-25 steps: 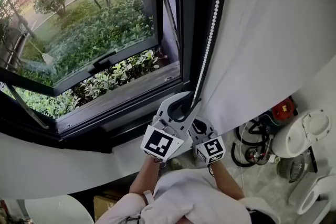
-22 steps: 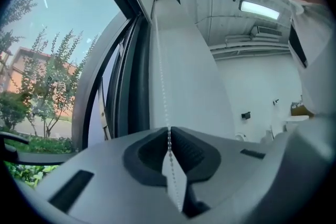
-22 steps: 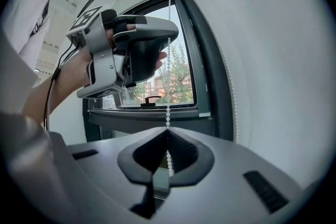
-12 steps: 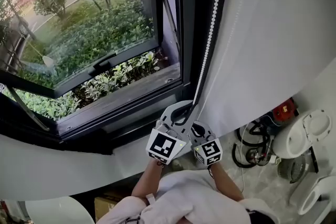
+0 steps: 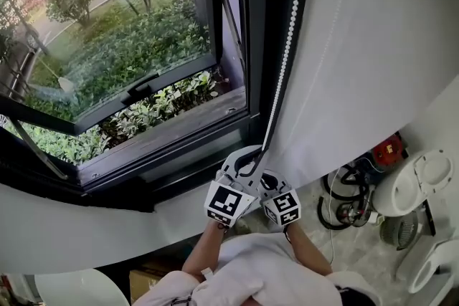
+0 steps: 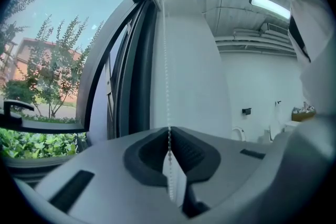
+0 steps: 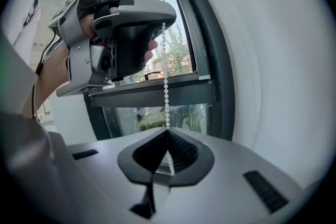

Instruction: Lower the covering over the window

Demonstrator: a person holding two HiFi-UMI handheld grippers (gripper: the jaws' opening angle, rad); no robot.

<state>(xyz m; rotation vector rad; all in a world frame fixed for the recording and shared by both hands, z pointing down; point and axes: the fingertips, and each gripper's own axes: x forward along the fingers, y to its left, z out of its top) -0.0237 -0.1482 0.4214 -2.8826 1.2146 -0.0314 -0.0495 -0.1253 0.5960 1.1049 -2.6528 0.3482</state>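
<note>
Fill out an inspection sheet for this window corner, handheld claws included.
Surface: dark window sill, nothing seen on it.
Job's things: white bead chain taut beside the frame; glass uncovered.
Clutter: red object, white fixtures on the floor.
Grippers: left gripper shut on the chain, jaws have just been closing; right gripper shut on it below.
Cables: black coils on the floor.
Surroundings: open window sash, green shrubs outside.

Bead chain (image 5: 288, 46) top cut off at upper frame edge.
</note>
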